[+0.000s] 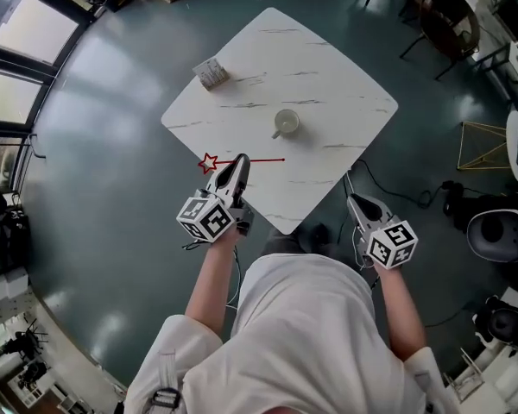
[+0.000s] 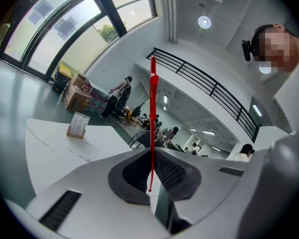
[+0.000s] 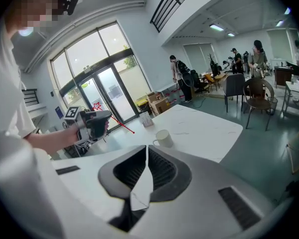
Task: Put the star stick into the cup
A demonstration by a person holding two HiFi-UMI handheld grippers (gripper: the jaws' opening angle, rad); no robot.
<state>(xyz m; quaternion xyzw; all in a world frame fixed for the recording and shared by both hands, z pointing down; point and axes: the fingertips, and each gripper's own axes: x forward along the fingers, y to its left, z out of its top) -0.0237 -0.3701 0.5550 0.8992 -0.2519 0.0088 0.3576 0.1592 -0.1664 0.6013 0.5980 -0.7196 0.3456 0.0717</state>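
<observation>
A red star stick [image 1: 261, 159] is held crosswise in my left gripper [image 1: 240, 164], which is shut on it. Its star [image 1: 209, 163] sticks out to the left and its plain end points right, above the white marble table [image 1: 328, 76]. In the left gripper view the stick [image 2: 152, 113] rises straight up from between the closed pads. The white cup [image 1: 286, 123] stands upright mid-table, just beyond the stick; it also shows in the right gripper view [image 3: 163, 138]. My right gripper [image 1: 354, 201] hangs off the table's near right edge, shut with nothing in it [image 3: 147, 148].
A small card holder [image 1: 211, 73] stands near the table's far left edge. Dark chairs [image 1: 445, 15] stand beyond the table at the upper right. Cables run over the grey floor [image 1: 112, 102] at the right. Several people and desks show far off in the gripper views.
</observation>
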